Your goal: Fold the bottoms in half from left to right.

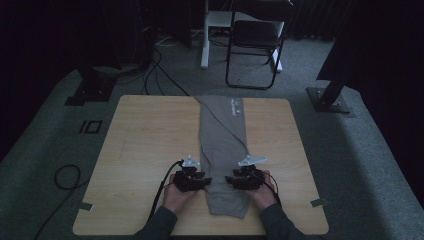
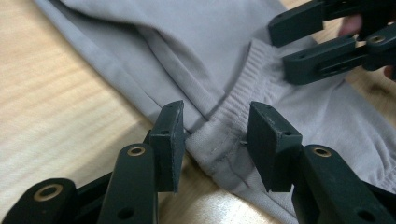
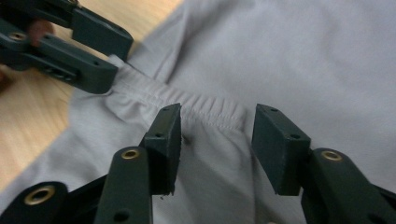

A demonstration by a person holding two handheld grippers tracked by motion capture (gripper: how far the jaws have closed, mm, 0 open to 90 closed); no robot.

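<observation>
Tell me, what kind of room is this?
Probably a lab or studio set up for recording: a bare wooden table on grey carpet, loose cables on the floor, a folding chair behind, and dark stand bases flanking the table.

Trousers (image 1: 222,145) lie lengthwise down table (image 1: 145,140) middle. My left gripper (image 1: 206,180) at their left edge, right gripper (image 1: 231,180) at right. Chair (image 1: 255,37) beyond table.

The grey garment (image 1: 223,150) I'm working on lies flat along the middle of the table (image 1: 145,150), folded into a long narrow strip running from the far edge towards the near edge. A small pale print sits near its far end. Its ribbed, gathered band (image 2: 243,91) lies across the near part.
</observation>
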